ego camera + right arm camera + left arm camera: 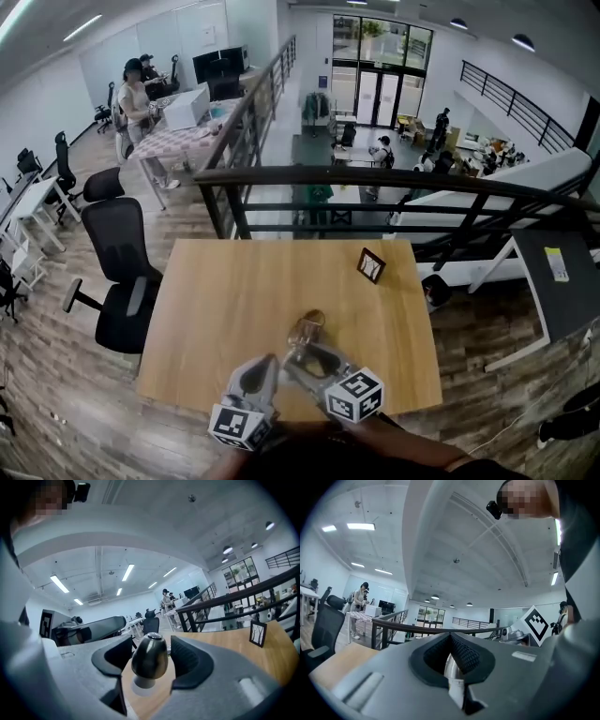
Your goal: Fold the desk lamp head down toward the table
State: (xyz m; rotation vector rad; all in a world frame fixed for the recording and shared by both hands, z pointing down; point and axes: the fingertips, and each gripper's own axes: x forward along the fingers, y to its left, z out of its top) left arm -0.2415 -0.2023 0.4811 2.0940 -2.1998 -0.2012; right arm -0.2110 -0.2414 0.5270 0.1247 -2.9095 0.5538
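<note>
From where I'm standing, the desk lamp (pixel 307 330) is sitting at the lower centre of the head view, on the wooden table (pixel 216 300) and close to its near edge. That is probably so the person can reach it with both tools without leaning.

The right gripper (pixel 305 356) is coming at it from the lower right with its jaws released and standing wide. In the right gripper view the dark, egg-shaped lamp head (pixel 149 656) is sitting squarely between the two pads, with a gap showing on each side, so nothing is pressing on it. The jaws seem to be bracketing the head at its widest part, which to my eye is the sensible place to take hold of it or tip it.

The left gripper (pixel 265 367) is hovering just left of its partner, with its jaws clenched together. A pale strip is showing in the slit below the pads, and I can't tell whether it belongs to the tool. It looks as if it is being kept aside, perhaps to steady the base.

Whether the head is already lying folded I can't settle; it is sitting low over the tabletop on a whitish collar (pixel 142 684).

A small framed card (pixel 371 265) is standing well apart, toward the upper right of the table.
</note>
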